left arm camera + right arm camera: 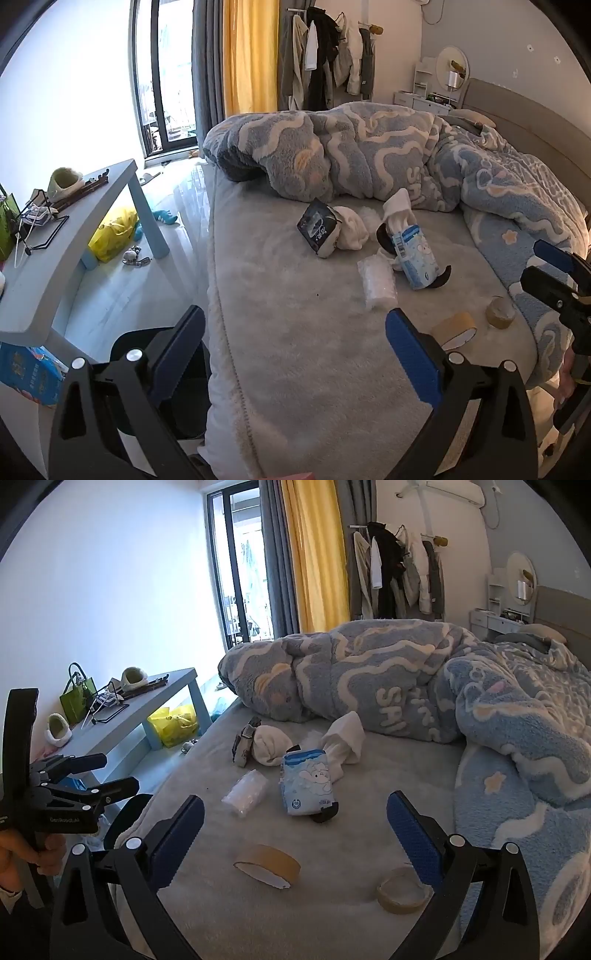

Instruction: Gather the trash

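Both claws hang over the near edge of the bed (332, 915), and neither holds anything. The left claw (295, 343) has its blue pads spread wide, reaching over the bed's left corner. The right claw (295, 827) is spread just as wide, out over the grey cover.

The trash lies scattered on that cover. Nearest the right claw sit two tape rolls: a brown tape ring (267, 866) lying tilted between its fingers, and a second tape roll (400, 891) just beside the right pad. Further up the bed lies a crumpled clear plastic wrapper (245, 792), and next to it a blue tissue pack (308, 782) resting on something dark; I cannot quite make out what that dark thing is. Behind the pack are bundled white socks (271, 747), with a dark packet (318, 225) leaning against them. A blue patterned duvet (406, 675) is heaped across the far side of the bed.

To the left stands a pale blue bench (74, 236) carrying a green bag (77, 698) and a fluffy slipper (65, 181). A yellow bag (112, 234) sits on the floor beneath it.
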